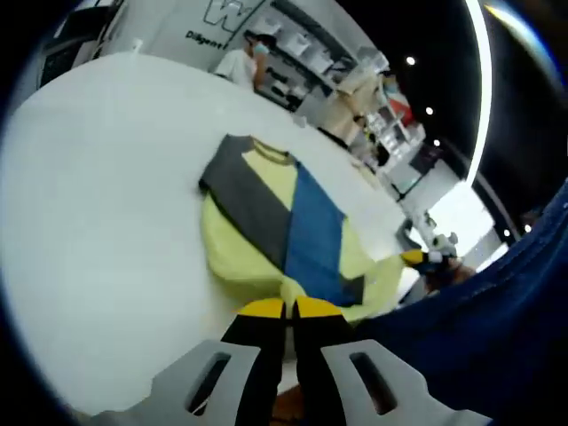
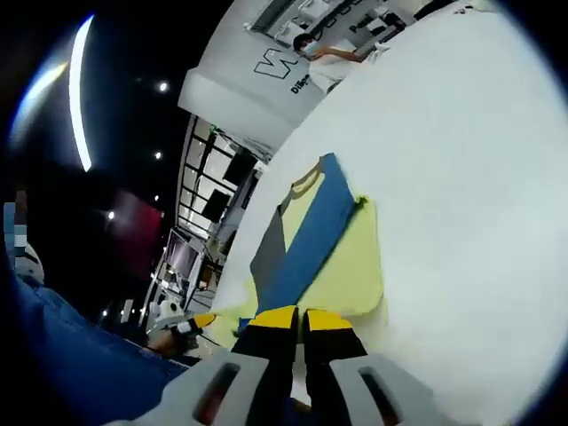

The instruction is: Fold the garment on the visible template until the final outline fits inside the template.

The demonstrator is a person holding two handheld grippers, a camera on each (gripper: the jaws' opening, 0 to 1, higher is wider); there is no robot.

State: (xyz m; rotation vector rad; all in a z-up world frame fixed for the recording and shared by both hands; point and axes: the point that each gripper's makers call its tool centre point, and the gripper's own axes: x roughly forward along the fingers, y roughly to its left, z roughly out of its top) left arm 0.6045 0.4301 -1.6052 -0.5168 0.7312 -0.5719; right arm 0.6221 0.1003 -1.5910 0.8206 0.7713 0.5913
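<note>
- The garment (image 1: 271,226) is a soft knit top in three flat colour panels: pale yellow, charcoal grey and a blue diagonal band, with a ribbed yellow neckline at its far end.
- It lies on a smooth, matte white table (image 1: 98,177); its cloth is partly folded over, with one yellow edge bulging in a rounded fold on the side away from the blue band.
- In the right gripper view the same garment (image 2: 319,244) looks narrower, the blue band running lengthwise beside the grey wedge, the yellow panel spread flat with a crisp straight edge.
- The left gripper (image 1: 288,308) has black jaws with yellow tips on pale grey slotted plastic arms; the tips stand nearly together, a thin gap between them, at the near hem of the garment. Whether cloth is pinched there I cannot tell.
- The right gripper (image 2: 293,317) is of the same make, its yellow tips also close together at the garment's near edge; a grip on cloth cannot be made out.
- A dark blue sleeve (image 1: 497,319) of woven fabric lies along the lower right of the left gripper view.
- A person in white (image 2: 324,58) stands beyond the far end of the table, before a white wall with dark lettering.
</note>
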